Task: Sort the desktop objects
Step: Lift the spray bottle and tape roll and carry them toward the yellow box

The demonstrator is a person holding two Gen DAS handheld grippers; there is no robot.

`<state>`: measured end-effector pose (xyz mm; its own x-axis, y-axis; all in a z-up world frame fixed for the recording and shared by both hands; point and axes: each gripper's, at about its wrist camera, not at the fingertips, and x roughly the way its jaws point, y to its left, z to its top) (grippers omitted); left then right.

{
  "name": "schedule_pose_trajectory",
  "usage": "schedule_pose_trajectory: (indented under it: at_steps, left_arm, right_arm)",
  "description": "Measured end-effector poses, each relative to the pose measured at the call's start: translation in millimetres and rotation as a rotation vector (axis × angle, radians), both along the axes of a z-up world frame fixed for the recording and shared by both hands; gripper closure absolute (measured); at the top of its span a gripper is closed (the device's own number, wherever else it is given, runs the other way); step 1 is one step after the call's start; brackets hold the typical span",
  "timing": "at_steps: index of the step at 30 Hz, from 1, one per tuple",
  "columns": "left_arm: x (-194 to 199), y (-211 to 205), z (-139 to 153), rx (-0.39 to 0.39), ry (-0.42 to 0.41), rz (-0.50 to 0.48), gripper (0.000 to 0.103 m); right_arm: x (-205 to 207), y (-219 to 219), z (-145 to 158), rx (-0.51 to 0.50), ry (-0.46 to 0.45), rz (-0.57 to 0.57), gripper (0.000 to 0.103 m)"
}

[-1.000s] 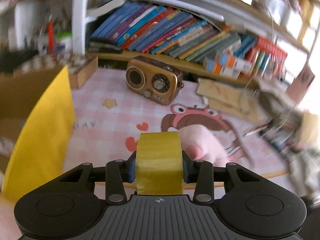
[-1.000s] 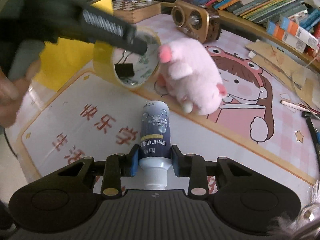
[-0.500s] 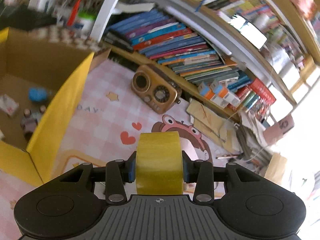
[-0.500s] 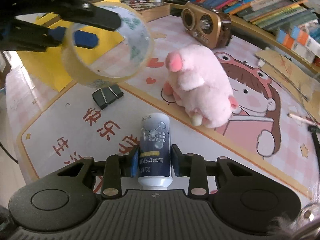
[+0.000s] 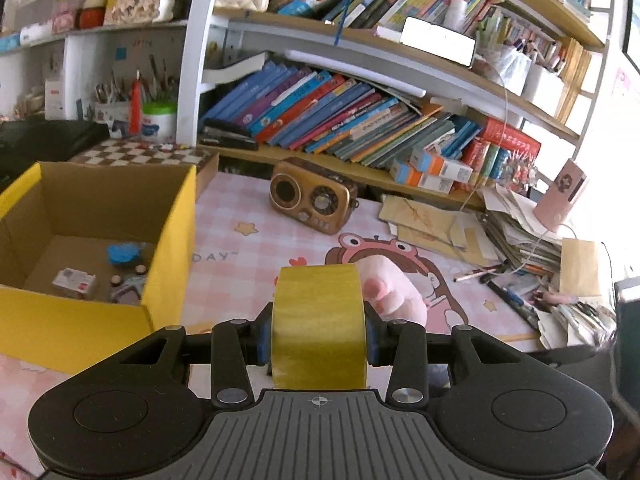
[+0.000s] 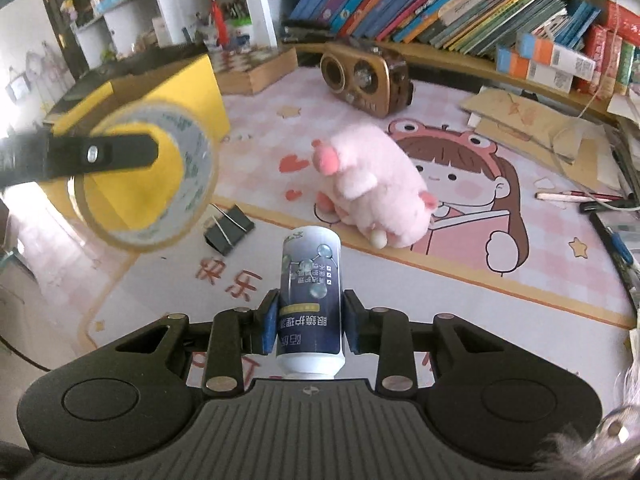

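My left gripper [image 5: 318,334] is shut on a yellow tape roll [image 5: 318,320] and holds it in the air to the right of the open yellow cardboard box [image 5: 172,240]. The roll [image 6: 148,176] also shows in the right wrist view, hanging above the desk mat's left part. My right gripper [image 6: 310,320] is shut on a dark blue and white bottle [image 6: 311,296], held above the mat. A pink plush pig [image 6: 372,184] lies on the mat ahead. A black binder clip [image 6: 228,230] lies left of the bottle.
The box holds a blue lid [image 5: 122,254], a small carton [image 5: 74,282] and other small items. A brown retro radio [image 5: 312,196] stands at the back. Books line the shelf [image 5: 340,120]. Papers, pens and cables [image 5: 520,248] pile at the right.
My left gripper has risen with the tape roll and moved toward the yellow box, whose inside now shows. My right gripper has lifted the bottle a little.
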<state>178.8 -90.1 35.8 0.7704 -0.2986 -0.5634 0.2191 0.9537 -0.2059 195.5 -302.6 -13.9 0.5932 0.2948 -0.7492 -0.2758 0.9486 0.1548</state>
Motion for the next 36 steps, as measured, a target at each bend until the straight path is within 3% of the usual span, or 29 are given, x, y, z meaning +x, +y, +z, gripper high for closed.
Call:
schedule_pose_trajectory:
  at_steps: [14,36]
  left_arm:
    - [-50.4,40.2,-2.1,-0.013,-0.002,-0.002,0.063]
    - [-129.6,124.1,-1.4,0.008,0.002,-0.032,0.063]
  right_arm:
    - [-49.2,30.7,25.5,0.016,-0.020,-0.018,0.073]
    - [-132.1,136.0,35.5,0.027,-0.013,0.004,0.073]
